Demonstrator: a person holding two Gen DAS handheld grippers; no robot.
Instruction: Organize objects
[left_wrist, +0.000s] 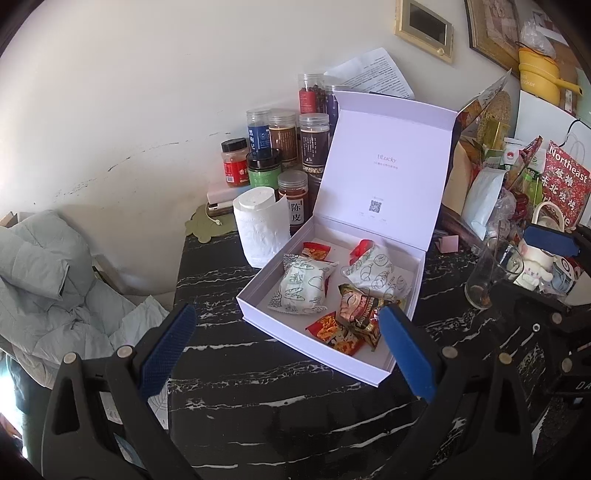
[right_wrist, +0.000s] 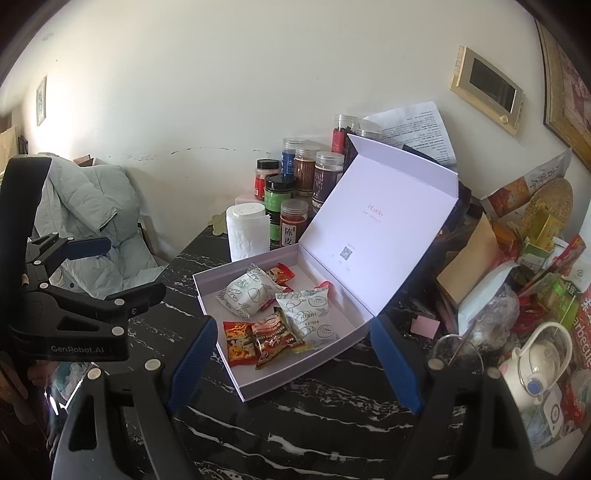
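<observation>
Both claws, the left gripper (left_wrist: 286, 345) and right gripper (right_wrist: 293, 363), are held spread and empty above a black marbled table (left_wrist: 280, 413). At twelve o'clock, snack packets (right_wrist: 284, 314) lie inside an open white box (right_wrist: 236, 373); jars (left_wrist: 288, 147) stand beyond, against a white wall (left_wrist: 166, 92).

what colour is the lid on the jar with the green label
Black. The green-label jar has a black lid, clearest in the right wrist view.
</observation>
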